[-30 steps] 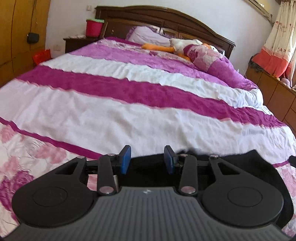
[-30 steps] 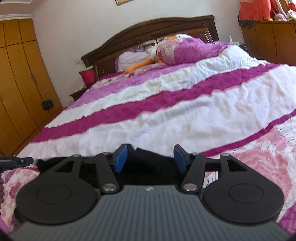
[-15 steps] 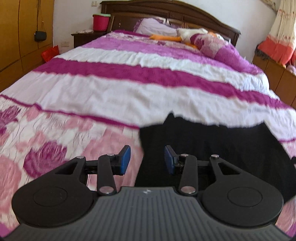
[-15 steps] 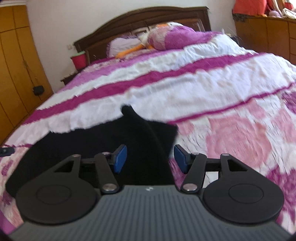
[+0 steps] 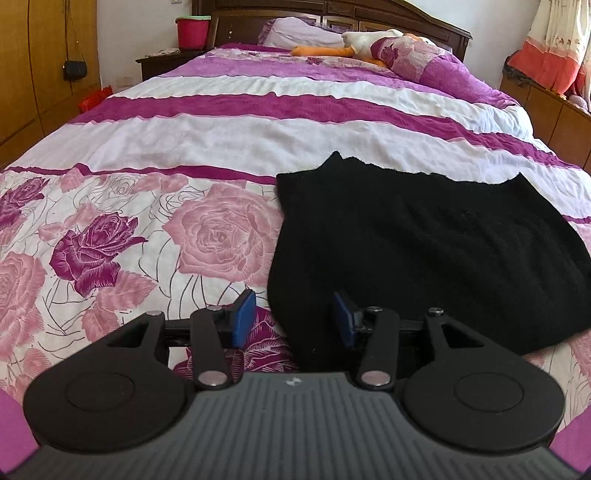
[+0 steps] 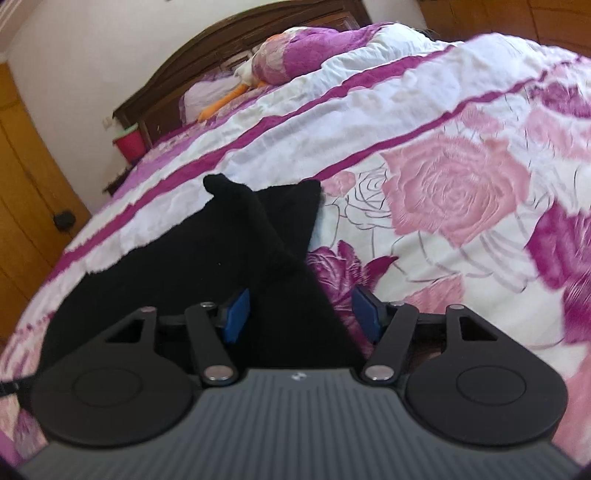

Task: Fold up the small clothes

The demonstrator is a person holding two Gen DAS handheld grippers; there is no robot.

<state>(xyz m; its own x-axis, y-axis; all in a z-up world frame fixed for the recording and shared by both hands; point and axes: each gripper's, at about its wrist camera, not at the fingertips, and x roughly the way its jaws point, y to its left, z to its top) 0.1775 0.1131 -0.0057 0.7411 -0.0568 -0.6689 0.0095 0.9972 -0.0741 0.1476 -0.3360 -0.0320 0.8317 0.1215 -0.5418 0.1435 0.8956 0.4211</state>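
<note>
Black garment (image 5: 424, 240) spread on the flowered bedspread (image 5: 147, 229), both grippers above its near corners with jaws apart.

The left gripper (image 5: 293, 317) hovers over the garment's near left edge, its blue pads wide apart with cloth between them but not pinched. The right gripper (image 6: 301, 314) sits over the right corner, where a fold of black garment (image 6: 236, 254) rises between its separated pads; whether the pads touch the cloth cannot be told. The bedspread (image 6: 443, 192) runs to the headboard. A red bucket (image 5: 192, 33) with a green rim stands on the nightstand (image 5: 166, 61); its contents are hidden. A plush toy (image 5: 354, 42) lies by the pillows.
</note>
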